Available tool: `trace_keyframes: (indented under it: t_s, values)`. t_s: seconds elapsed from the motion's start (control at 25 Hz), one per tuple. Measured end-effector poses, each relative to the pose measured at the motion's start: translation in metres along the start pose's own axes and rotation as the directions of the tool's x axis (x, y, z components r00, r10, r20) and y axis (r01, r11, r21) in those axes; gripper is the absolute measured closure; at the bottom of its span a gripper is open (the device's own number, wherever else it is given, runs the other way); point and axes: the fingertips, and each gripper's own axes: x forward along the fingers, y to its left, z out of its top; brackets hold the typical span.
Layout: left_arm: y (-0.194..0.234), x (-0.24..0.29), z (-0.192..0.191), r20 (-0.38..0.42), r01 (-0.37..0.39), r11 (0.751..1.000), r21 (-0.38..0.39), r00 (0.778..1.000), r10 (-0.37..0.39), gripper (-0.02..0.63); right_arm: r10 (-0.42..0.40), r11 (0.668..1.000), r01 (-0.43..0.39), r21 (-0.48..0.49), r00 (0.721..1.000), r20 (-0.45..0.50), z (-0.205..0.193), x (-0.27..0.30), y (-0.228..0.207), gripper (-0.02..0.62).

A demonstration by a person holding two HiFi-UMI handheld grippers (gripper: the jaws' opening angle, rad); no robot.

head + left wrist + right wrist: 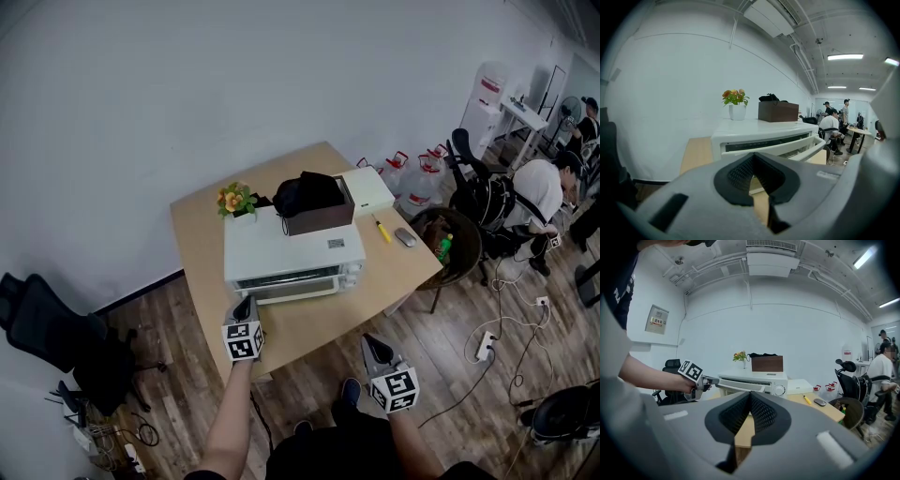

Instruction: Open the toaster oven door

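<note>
Left gripper [247, 307] has its jaws pinched together with nothing in them, tips right by the front-left corner of the toaster oven [292, 246], which sits mid-way across the wooden table [202, 246]. From the left gripper's own view, the door handle [779, 147] is just ahead and a bit up. It's a long bar running side to side along the top of the door [289, 281], so its long axis lies crosswise to the jaws. Hard to call whether the tips touch the bar's left end, though the right gripper view makes it look very close. Right gripper [374, 345] is pinched together too, empty, out past the table's near edge and well back from the oven. So the left one is clearly nearer. It probably needs to spread its jaws, take the bar and pull down toward the person.
</note>
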Motion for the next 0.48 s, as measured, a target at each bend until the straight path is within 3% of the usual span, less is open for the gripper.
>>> trace_keyframes:
  t_s: [0.48]
  values:
    - [-0.005,-0.011,-0.013,-0.002,0.013,1.000,0.006,1.000,-0.013,0.611,0.000,1.000,0.000,0.000,1.000,0.011,0.000,-0.006,0.005,0.598]
